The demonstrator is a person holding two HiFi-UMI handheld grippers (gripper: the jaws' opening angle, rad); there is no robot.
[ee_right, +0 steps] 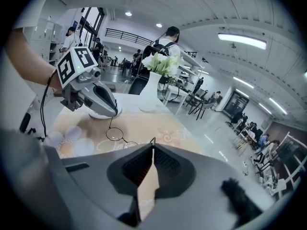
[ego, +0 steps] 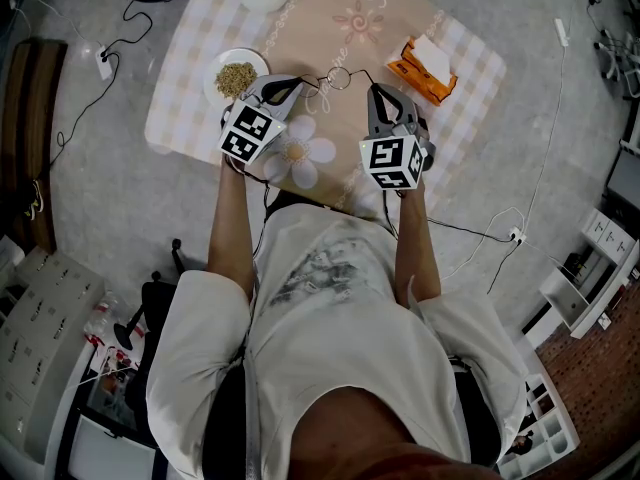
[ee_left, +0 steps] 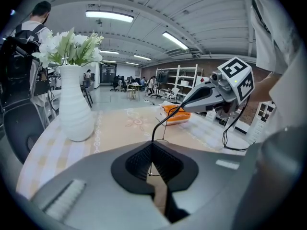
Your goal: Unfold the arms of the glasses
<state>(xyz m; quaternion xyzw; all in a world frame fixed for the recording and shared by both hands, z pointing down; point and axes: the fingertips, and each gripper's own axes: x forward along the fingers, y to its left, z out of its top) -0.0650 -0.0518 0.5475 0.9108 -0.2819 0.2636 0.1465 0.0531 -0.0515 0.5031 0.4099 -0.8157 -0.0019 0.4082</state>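
Thin wire-rimmed glasses (ego: 338, 78) hang just above the beige tablecloth (ego: 330, 28), between my two grippers. My left gripper (ego: 298, 82) is shut on the glasses from the left, and a thin dark arm (ee_left: 158, 126) runs from its jaws (ee_left: 152, 146) up to the right gripper (ee_left: 186, 107). My right gripper (ego: 372, 88) is shut on the other arm, whose tip pokes out above its closed jaws (ee_right: 152, 145). In the right gripper view a round lens (ee_right: 114, 134) hangs below the left gripper (ee_right: 113, 113).
A white bowl of grains (ego: 236, 77) sits left of the left gripper. At the table's far edge stands a white vase with flowers (ee_left: 74, 104). An orange tissue pack (ego: 425, 68) lies at the right. Cables and a power strip (ego: 104, 63) lie on the floor.
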